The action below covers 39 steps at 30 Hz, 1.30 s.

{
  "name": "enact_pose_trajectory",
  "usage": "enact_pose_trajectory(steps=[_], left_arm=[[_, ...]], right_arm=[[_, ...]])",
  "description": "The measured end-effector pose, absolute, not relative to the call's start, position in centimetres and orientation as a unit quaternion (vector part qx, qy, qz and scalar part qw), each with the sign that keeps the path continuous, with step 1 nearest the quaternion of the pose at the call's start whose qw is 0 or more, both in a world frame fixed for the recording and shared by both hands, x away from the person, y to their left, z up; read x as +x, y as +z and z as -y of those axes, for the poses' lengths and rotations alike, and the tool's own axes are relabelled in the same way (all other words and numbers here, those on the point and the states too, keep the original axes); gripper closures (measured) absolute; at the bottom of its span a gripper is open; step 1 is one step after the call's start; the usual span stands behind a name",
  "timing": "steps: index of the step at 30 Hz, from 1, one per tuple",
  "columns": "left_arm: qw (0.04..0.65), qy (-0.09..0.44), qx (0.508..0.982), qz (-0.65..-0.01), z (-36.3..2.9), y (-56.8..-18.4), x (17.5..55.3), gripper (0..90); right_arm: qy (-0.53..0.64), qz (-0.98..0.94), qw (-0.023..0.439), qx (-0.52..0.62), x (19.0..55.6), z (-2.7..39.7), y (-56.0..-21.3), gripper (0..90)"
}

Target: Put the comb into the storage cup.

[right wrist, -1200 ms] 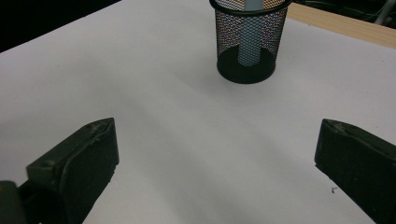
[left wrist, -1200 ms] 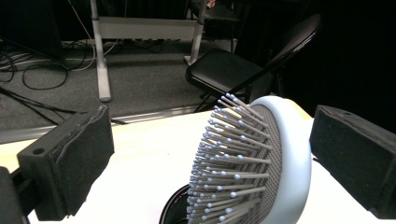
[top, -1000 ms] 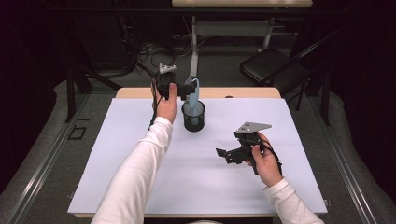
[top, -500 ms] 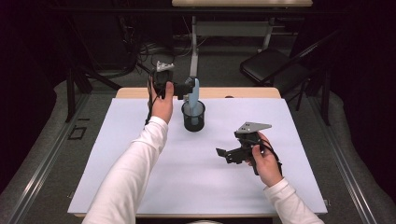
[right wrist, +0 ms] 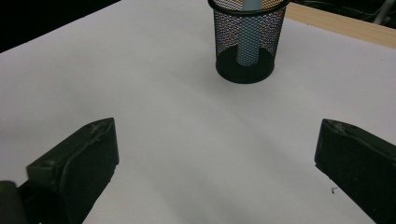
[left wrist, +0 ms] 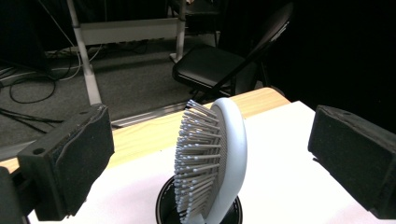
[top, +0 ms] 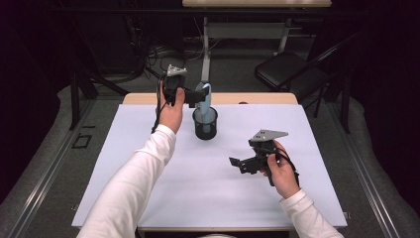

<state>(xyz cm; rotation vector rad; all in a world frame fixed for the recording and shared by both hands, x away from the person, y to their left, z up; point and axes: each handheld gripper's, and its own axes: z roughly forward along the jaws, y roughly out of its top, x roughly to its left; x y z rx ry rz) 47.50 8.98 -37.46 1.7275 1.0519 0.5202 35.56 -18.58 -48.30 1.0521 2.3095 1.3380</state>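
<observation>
Hairbrush (left wrist: 219, 158) stands handle-down in the black mesh cup (right wrist: 246, 39) near the far edge of the white surface (top: 148, 198). My left hand-held gripper (top: 194, 95) sits released beside its head, jaws wide on either side without touching. My right hand-held gripper (top: 236, 162) hovers released, well apart from the cup.

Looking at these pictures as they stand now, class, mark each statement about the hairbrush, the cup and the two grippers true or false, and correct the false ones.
1. The pale blue hairbrush stands handle-down in the black wire-mesh cup. True.
2. The left gripper is shut on the brush. False: its jaws stand open either side of the brush head.
3. The right gripper holds the cup. False: it is open, apart from the cup.
4. The cup stands on the white table cover. True.
</observation>
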Motion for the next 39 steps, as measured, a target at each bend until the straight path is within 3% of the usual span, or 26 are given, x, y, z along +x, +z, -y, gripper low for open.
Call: enact_pose_trajectory(steps=[39], left_arm=[[0.488,0.191,0.755,-0.393,-10.7,-36.6,43.6,0.5]], right_arm=[[0.471,-0.79,0.134,0.369,35.9,19.4,-48.0,0.0]])
